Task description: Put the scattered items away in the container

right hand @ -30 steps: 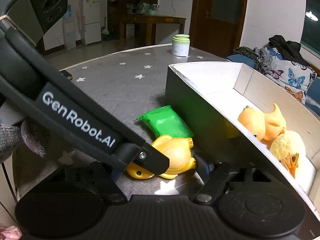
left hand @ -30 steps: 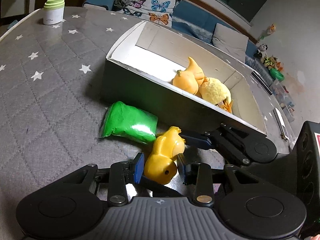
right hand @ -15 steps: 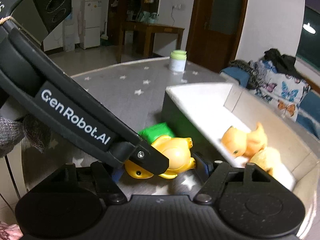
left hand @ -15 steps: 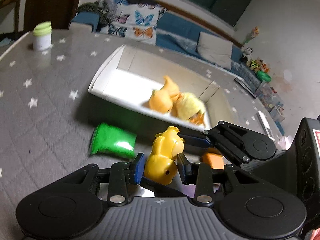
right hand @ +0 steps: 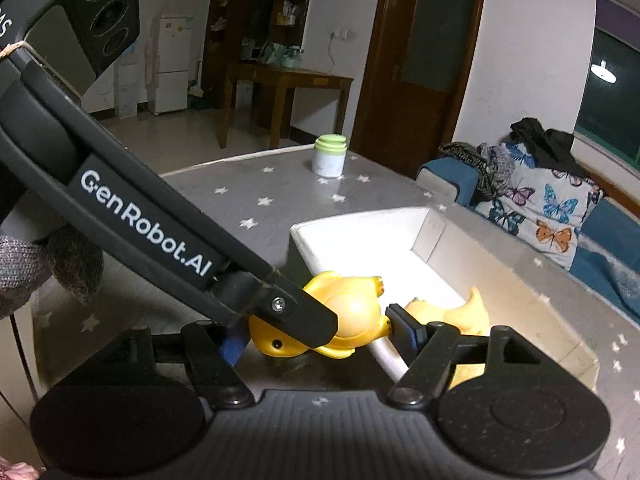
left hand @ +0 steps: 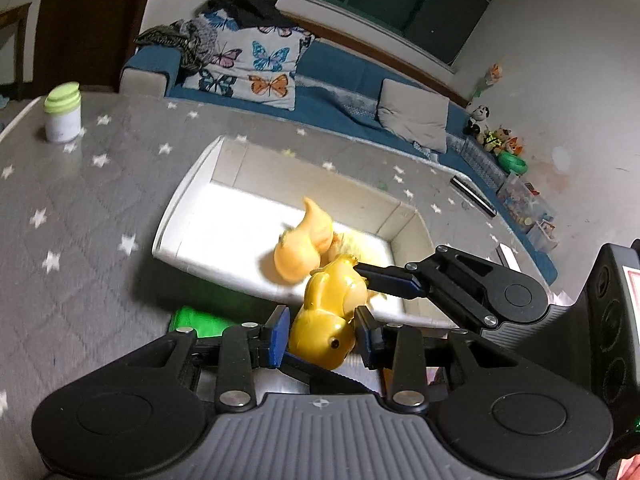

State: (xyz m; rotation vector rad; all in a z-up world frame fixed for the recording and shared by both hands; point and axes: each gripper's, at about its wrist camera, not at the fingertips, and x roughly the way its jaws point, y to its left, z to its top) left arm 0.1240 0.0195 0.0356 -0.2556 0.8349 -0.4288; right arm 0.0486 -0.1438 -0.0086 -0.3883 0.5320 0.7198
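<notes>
A glossy yellow toy duck (left hand: 332, 304) hangs in the air over the near wall of the white box (left hand: 180, 208). My left gripper (left hand: 322, 336) is shut on its head, blue pads on both sides. My right gripper (right hand: 318, 334) spans the same duck (right hand: 352, 312) lengthwise, one pad at the head and the other against the feet. One right fingertip (left hand: 384, 278) touches its tail end. An orange duck toy (left hand: 304, 248) lies inside the box (right hand: 352, 220). A green pouch (left hand: 200, 320) lies on the table outside the near wall.
A white jar with a green lid (left hand: 63, 114) stands at the far left of the grey star-patterned table (left hand: 80, 240). A gloved hand (right hand: 40, 268) holds the left gripper. A blue sofa with cushions (left hand: 360, 80) runs behind the table.
Both grippers rose with the yellow duck from the table beside the green pouch to above the box's near wall. The pouch stayed on the table.
</notes>
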